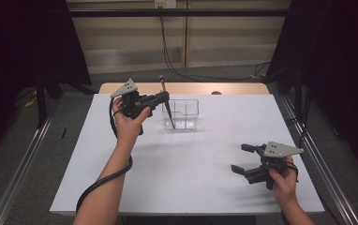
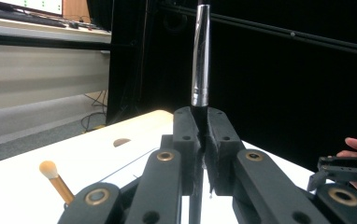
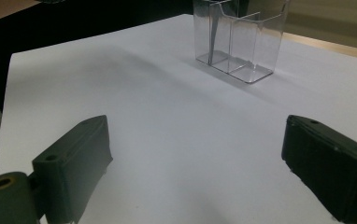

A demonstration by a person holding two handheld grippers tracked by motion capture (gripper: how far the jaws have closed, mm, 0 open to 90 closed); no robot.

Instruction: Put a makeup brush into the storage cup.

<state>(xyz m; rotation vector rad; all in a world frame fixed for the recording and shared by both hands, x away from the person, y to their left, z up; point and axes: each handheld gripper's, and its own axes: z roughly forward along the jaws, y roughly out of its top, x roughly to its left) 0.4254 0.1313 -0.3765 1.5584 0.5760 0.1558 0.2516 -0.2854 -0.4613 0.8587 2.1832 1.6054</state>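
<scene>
My left gripper (image 1: 165, 97) is held up over the table's far left, shut on a slender black brush handle (image 1: 169, 112) with a chrome ferrule (image 2: 200, 56). The handle slants down into a clear plastic organizer (image 1: 182, 114), and its lower end shows inside the left compartment (image 3: 214, 32). In the left gripper view the jaws (image 2: 203, 140) pinch the stick just below the ferrule. My right gripper (image 1: 240, 158) rests low near the table's front right, open, nothing between its jaws (image 3: 195, 140). It points toward the organizer (image 3: 239, 37).
The white tabletop (image 1: 182, 164) has a wooden strip (image 1: 191, 88) along its far edge. A small brush with a tan head and wooden handle (image 2: 50, 170) shows at the lower left of the left gripper view. Dark curtains and metal rails flank the table.
</scene>
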